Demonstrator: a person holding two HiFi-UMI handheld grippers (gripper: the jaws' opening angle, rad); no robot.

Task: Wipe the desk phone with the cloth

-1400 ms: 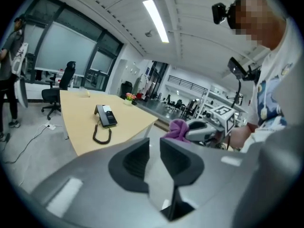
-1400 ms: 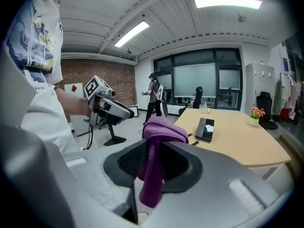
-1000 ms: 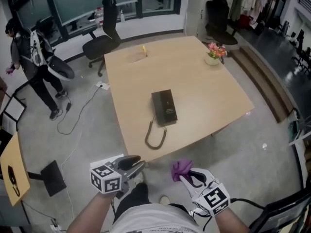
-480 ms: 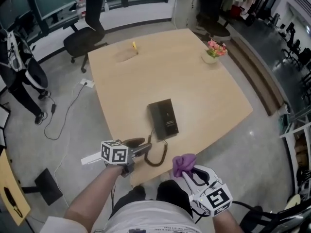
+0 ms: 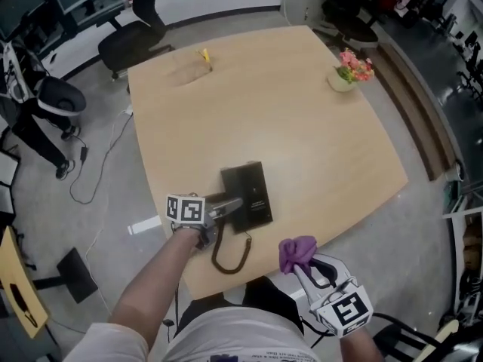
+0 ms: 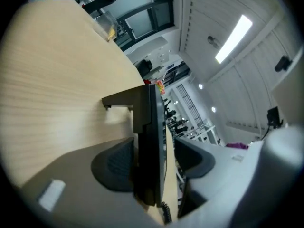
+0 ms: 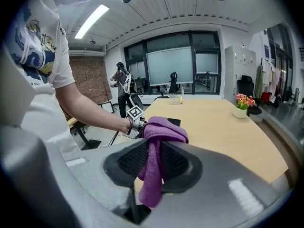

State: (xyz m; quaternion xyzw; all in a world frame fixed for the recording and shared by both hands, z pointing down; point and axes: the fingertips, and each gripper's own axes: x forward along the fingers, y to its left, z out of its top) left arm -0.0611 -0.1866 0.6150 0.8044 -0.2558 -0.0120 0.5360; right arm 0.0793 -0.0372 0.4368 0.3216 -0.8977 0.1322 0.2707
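The black desk phone [image 5: 249, 193] lies flat near the front edge of the wooden table [image 5: 302, 119], and its coiled cord [image 5: 226, 253] loops toward me. My left gripper [image 5: 232, 205] has reached the phone's left side. Its jaws have just been opening, and in the left gripper view the phone [image 6: 149, 127], seen edge-on, stands between the spread pads of the left gripper [image 6: 151, 163] without being squeezed. My right gripper [image 5: 303, 267] hangs off the table's front edge, shut on a purple cloth [image 5: 296, 251]. That cloth [image 7: 159, 141] drapes out between the pads of the right gripper [image 7: 153, 161].
A small pot of pink flowers [image 5: 349, 72] stands at the far right of the table, and a yellow item [image 5: 204, 55] lies at the far left. An office chair [image 5: 132, 32] and a person [image 5: 34, 108] are beyond the table's left side.
The left gripper has come forward from below the table edge to the phone, and its jaws have spread. The right gripper, still on the cloth, has shifted forward a little. The view has closed in on the table.
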